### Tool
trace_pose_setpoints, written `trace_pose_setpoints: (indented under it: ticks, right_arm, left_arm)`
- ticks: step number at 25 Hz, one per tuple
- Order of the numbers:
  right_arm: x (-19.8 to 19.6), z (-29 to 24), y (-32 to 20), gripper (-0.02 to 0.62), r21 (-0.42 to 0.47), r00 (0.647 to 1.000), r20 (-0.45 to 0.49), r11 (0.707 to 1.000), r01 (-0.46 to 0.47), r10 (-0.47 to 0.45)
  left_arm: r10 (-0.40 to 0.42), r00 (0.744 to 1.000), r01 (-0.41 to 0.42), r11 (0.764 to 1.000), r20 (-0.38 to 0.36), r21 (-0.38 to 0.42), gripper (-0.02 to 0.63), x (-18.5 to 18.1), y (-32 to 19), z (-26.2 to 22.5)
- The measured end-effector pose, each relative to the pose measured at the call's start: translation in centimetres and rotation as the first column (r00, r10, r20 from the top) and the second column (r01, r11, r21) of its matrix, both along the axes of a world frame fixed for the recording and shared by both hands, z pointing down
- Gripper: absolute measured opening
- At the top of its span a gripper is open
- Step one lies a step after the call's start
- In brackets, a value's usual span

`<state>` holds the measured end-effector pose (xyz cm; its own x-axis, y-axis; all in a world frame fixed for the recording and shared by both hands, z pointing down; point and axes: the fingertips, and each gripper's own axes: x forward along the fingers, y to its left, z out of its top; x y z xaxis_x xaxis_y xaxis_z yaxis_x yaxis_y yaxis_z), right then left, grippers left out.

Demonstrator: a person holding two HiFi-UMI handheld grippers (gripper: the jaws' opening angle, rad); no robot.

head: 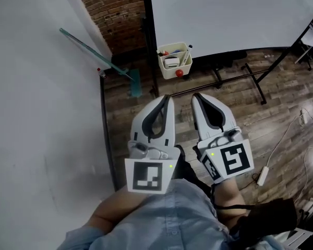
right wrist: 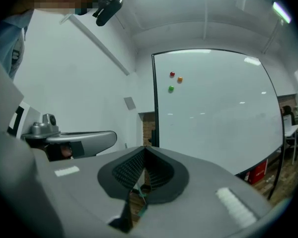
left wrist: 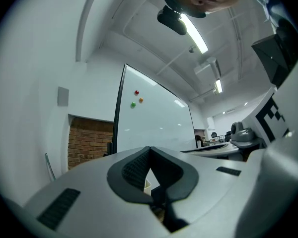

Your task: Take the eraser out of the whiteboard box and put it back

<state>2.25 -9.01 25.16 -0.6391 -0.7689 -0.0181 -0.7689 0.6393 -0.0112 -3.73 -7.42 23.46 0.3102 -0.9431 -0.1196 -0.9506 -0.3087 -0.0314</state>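
Short of the whiteboard box point(head: 167, 73), I hold both tools clenched and empty. The left gripper point(head: 166, 99) and right gripper point(head: 196, 97) sit side by side, each with its tips pressed together and nothing between the pads. The eraser point(head: 171, 62) lies inside the box among markers point(head: 185, 55), so as I read it nothing of the task is done: both the lift-out and the return are left. Open wooden floor point(head: 146, 90) runs from my grippers to the box. Left of the box a teal-handled floor tool point(head: 96, 53) leans on the wall. Right of it the stand's black legs point(head: 253, 79) spread out. Just above it hangs the whiteboard point(head: 224, 14), whose lower edge I judge the tightest spot for reaching in.
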Motion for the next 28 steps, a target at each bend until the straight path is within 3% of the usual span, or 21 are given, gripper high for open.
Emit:
trace_pose_setpoints:
  ticks: [14, 22, 28]
  right_arm:
    - [-0.6, 2.2, -10.6, 0.026, -0.050, 0.987, -0.057, 0.988, 0.146, -0.149]
    - [-2.9, 4.3, -14.5, 0.163, -0.083, 0.937, -0.099, 0.941, 0.328, -0.336]
    - [-4.2, 6.2, -16.7, 0.178, -0.114, 0.907, -0.134, 0.915, 0.386, -0.400]
  left_arm:
    - [-0.112, 0.994, 0.112, 0.993, 0.012, -0.024, 0.005, 0.3, -10.2, 0.2]
    - [-0.177, 0.984, 0.177, 0.983, 0.007, -0.043, 0.005, -0.4, -15.0, 0.7]
    - [-0.229, 0.973, 0.228, 0.971, -0.006, -0.067, 0.005, -1.6, -17.5, 1.8]
